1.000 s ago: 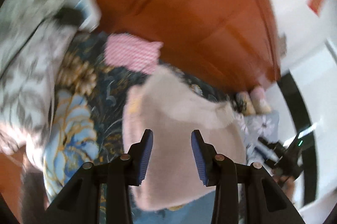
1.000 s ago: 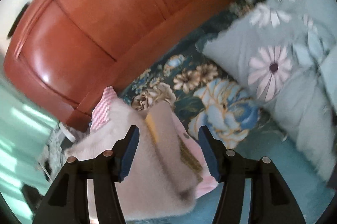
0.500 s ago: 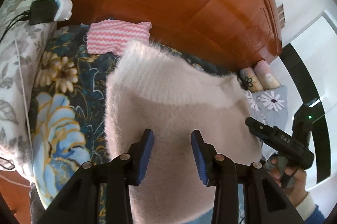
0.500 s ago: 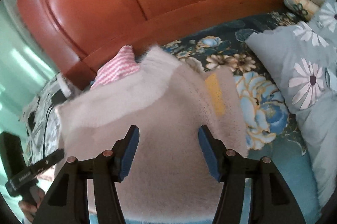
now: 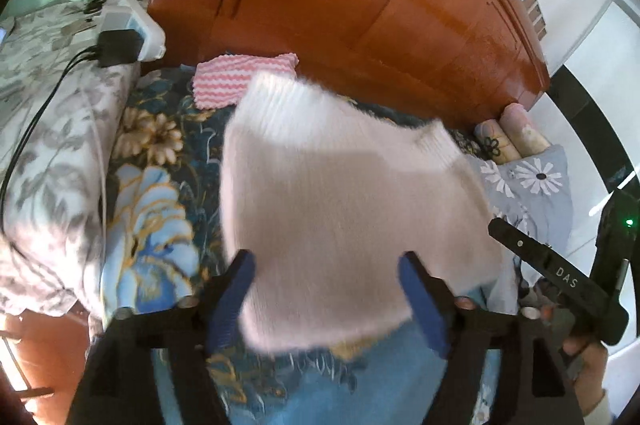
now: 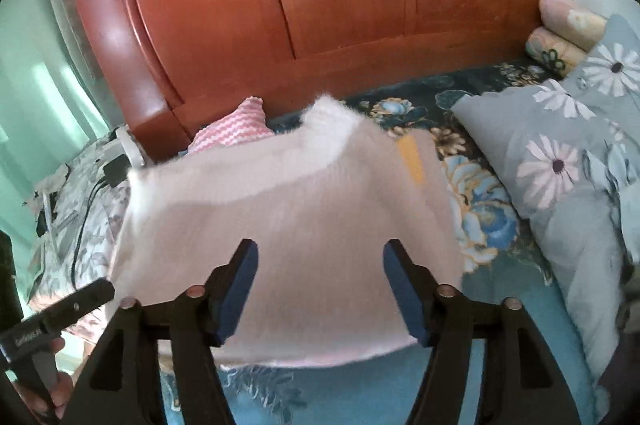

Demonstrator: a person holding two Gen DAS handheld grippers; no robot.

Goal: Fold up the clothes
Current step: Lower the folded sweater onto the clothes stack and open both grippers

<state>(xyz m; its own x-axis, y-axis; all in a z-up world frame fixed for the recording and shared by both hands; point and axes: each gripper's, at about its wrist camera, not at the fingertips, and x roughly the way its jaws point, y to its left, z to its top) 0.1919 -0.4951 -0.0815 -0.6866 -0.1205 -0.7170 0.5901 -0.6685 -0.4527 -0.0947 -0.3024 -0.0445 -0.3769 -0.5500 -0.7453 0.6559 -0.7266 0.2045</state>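
Observation:
A pale pink fuzzy sweater (image 5: 344, 193) lies spread over the floral bedspread (image 5: 152, 193), its ribbed hem toward the headboard. My left gripper (image 5: 326, 299) is over its near edge; the jaws are opening wide, and the blue pads stand at either side of the fabric without pressing it. In the right wrist view the same sweater (image 6: 280, 217) shows a yellow patch (image 6: 412, 161). My right gripper (image 6: 320, 289) is also opening, with the sweater's near part between its pads, unpinched. Each gripper shows at the edge of the other's view.
A folded pink-and-white striped cloth (image 5: 240, 81) lies by the wooden headboard (image 5: 360, 5). Grey daisy pillows (image 6: 560, 165) and two rolled items (image 6: 568, 25) fill the right side. A power strip with a charger (image 5: 128, 33) sits on a leaf-print cover at the left.
Both grippers' jaws have spread wider, the left by much more. The sweater, lifted and swinging a second ago, has come down flatter on the bed, and both views have closed in on it.

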